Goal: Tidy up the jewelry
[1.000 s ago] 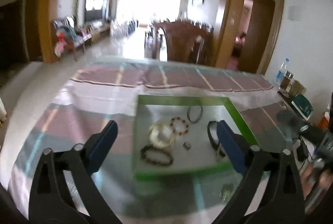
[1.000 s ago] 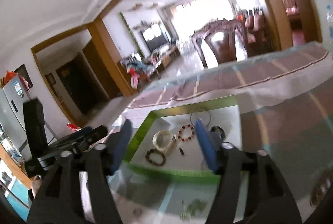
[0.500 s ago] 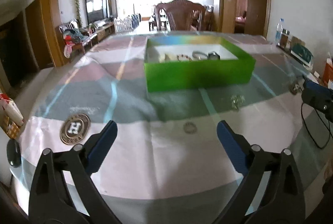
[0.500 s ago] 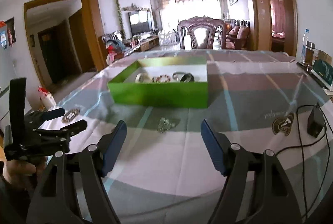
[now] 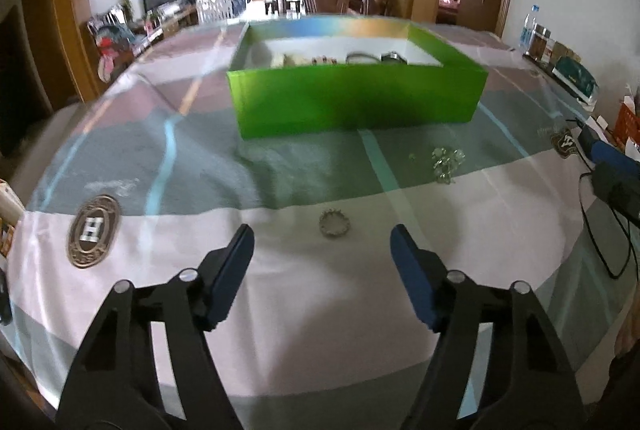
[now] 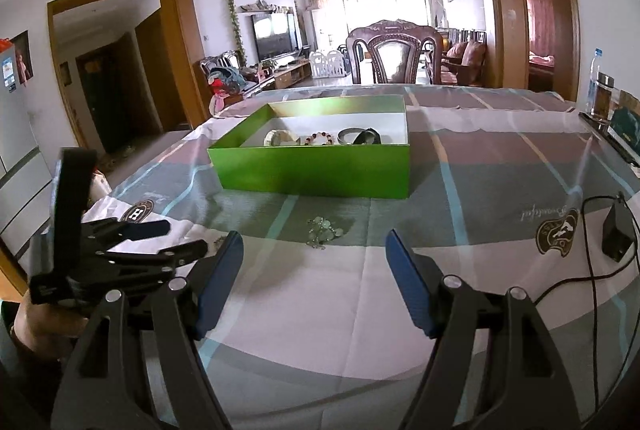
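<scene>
A green box (image 5: pixel 356 102) stands on the table with several bracelets and bangles inside (image 6: pixel 320 139). A small silver ring-shaped bracelet (image 5: pixel 334 223) lies on the cloth just ahead of my open, empty left gripper (image 5: pixel 322 242). A pale green beaded piece (image 5: pixel 447 159) lies to its right; it also shows in the right wrist view (image 6: pixel 322 228), straight ahead of my open, empty right gripper (image 6: pixel 314 250). The left gripper (image 6: pixel 160 238) shows at the left of the right wrist view.
The table carries a striped cloth under glass (image 6: pixel 480 166). A black adapter with cable (image 6: pixel 616 234) lies at the right. Bottles and boxes (image 5: pixel 548 50) stand at the far right edge. A wooden chair (image 6: pixel 394 58) stands behind the table.
Both grippers have dropped from above the box to low over the table's near side and moved slightly forward. The silver bracelet and green piece now lie close ahead.
</scene>
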A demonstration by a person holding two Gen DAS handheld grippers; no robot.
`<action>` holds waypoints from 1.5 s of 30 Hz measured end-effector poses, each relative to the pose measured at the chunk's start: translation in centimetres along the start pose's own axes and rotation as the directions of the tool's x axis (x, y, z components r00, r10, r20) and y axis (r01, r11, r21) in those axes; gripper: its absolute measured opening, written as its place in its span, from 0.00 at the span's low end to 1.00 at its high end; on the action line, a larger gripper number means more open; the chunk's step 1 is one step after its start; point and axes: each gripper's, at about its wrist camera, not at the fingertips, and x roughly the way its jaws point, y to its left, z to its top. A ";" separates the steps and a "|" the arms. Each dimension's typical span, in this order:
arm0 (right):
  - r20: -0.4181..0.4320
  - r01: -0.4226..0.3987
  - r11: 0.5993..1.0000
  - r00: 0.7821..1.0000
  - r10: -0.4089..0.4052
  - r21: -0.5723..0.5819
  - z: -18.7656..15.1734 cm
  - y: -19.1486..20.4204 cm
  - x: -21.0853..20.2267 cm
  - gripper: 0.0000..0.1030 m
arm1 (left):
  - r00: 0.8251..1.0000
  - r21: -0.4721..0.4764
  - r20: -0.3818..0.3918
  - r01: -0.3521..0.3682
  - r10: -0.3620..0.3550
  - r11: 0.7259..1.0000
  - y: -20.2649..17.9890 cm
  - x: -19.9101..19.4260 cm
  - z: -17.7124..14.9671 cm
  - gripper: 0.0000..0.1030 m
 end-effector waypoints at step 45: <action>-0.080 -0.038 0.997 0.996 0.033 -0.063 3.4 1.9 0.8 0.07 | 0.992 -0.032 0.120 0.047 -0.042 0.998 1.4 -6.4 0.5 0.20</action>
